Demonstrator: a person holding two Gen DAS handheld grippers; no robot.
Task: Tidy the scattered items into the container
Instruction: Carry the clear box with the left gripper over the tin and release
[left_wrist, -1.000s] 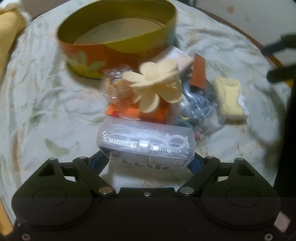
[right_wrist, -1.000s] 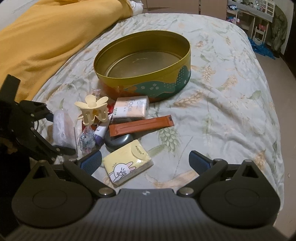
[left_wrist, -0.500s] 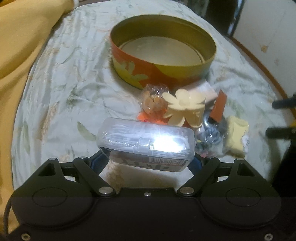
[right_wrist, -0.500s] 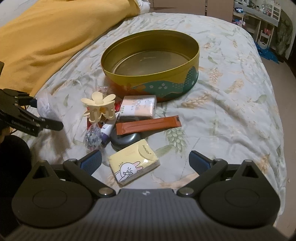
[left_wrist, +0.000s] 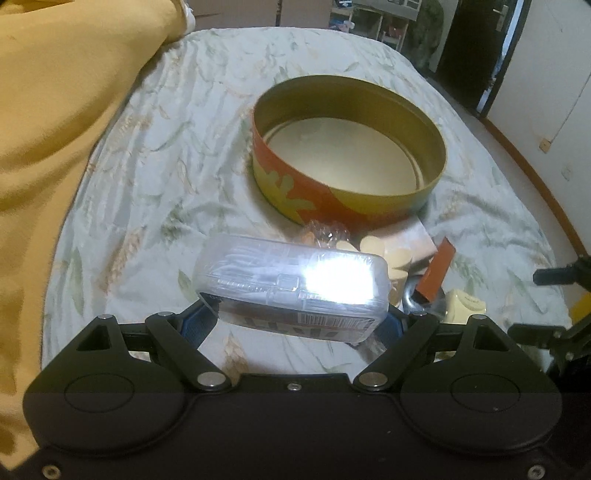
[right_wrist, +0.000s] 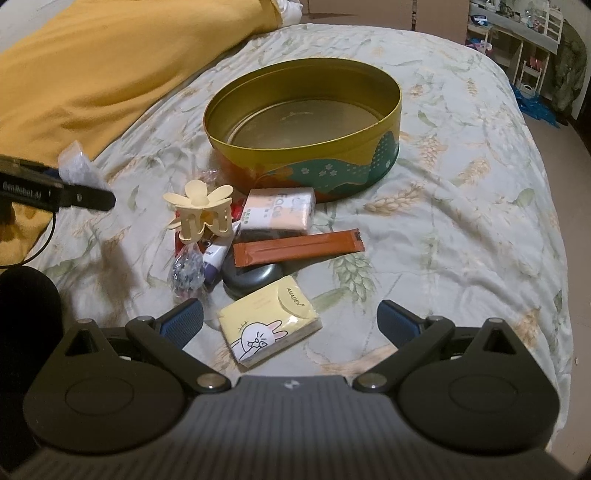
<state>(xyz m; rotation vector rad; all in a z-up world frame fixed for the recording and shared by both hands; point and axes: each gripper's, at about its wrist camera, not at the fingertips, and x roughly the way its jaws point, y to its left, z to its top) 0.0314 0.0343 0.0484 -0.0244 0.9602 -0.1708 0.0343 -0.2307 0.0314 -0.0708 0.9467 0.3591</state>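
Leaf-print bedding (right_wrist: 461, 206) covers the bed, a mustard blanket (right_wrist: 110, 66) bunched at its far left, and the round tin (left_wrist: 347, 201) sits empty ahead of both sets of jaws. Left gripper (left_wrist: 295, 321) has its jaws clamped on the clear plastic box (left_wrist: 291, 288), carried clear of the bedding with the tin just beyond it. Right gripper (right_wrist: 290, 319) hangs with jaws apart, the yellow tissue pack (right_wrist: 267, 328) lying between them, and the flower hair clip (right_wrist: 201, 210), orange sachet (right_wrist: 299, 247) and pink tissue pack (right_wrist: 279, 210) piled farther out toward the tin.
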